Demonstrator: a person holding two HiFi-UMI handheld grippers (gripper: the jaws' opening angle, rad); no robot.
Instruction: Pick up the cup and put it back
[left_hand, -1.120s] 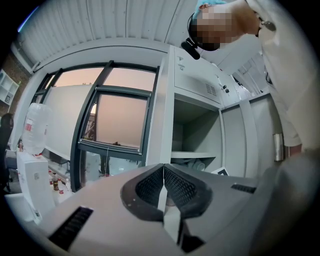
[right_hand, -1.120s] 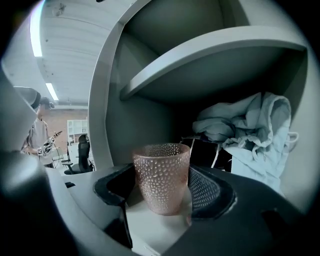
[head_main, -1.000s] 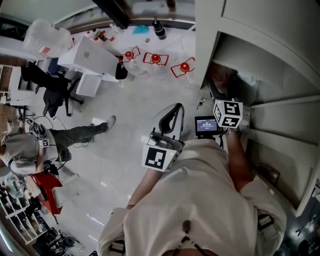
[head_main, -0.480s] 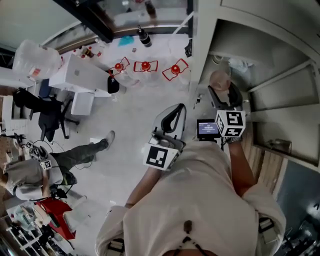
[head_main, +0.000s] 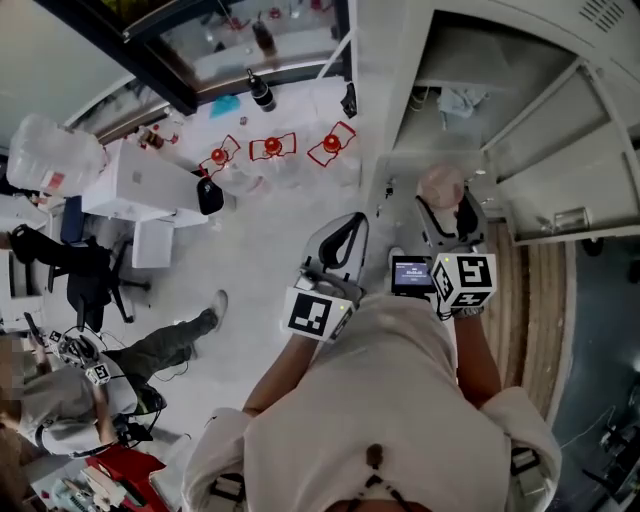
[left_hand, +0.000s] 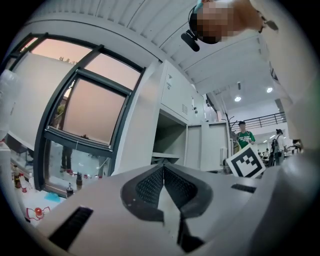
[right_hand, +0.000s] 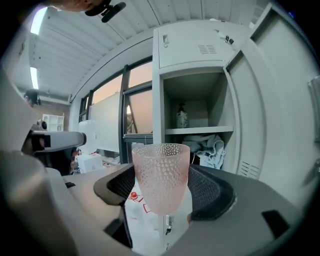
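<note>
Centre frame, the right tongs pinch an upright pink cup. The left tongs sit pressed together, lower centre.

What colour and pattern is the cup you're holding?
Pale pink cup, dimpled all over; right gripper view shows it best.

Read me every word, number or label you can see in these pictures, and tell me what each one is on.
No text is legible.
Small screen: lit text lines, too small to read.
Red label on the clear plastic container: blurred, unreadable.
Marker cube: black-and-white square patterns, no words.
Pink cup: dimpled surface, no print.
</note>
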